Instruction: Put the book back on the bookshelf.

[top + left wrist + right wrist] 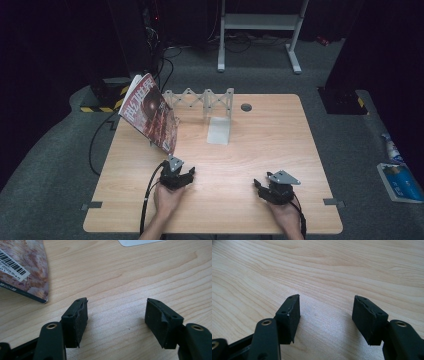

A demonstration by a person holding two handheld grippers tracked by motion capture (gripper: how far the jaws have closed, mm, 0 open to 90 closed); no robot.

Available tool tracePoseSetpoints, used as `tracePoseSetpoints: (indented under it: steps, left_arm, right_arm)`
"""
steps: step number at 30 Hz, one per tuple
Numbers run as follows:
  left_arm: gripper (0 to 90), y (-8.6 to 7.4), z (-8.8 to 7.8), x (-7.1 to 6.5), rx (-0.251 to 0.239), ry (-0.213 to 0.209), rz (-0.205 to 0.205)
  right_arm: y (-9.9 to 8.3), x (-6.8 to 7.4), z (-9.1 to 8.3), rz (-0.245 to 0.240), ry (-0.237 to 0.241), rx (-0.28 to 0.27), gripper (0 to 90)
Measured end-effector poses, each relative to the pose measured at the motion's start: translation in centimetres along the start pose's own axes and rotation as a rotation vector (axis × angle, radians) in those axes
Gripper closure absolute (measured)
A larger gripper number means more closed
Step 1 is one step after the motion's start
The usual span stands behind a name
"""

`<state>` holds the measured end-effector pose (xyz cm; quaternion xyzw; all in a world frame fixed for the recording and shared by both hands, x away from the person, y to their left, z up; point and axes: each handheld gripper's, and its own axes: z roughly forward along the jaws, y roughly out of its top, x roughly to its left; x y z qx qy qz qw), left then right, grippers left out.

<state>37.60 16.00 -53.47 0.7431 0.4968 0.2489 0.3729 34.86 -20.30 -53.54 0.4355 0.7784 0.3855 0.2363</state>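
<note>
Wooden table point(260, 150), grey carpet point(350, 130), dark room

Location type: a laboratory or recording studio set up for manipulation data capture. Indicators: a single light-wood surface point(260, 150) stands isolated on grey carpet point(50, 165), surrounded by dark curtaining on the far and side walls. Black cables point(167, 65) run across the floor behind the surface to dark equipment, where a small red indicator light shows. A block marked with yellow-and-black hazard tape point(102, 100) sits at the left rear. A white metal stand frame point(260, 30) occupies the background. The surface has a round cable grommet point(246, 107), typical of office or lab desks.
</note>
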Motion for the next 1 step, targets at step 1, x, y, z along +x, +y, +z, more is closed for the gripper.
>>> tracePoseSetpoints:
  steps: [1]
  left_arm:
    - [35.0,0.00,0.00,0.00,0.000,0.001,0.000]
  right_arm:
    - [0.00,0.02,-0.01,0.001,0.000,0.000,39.6]
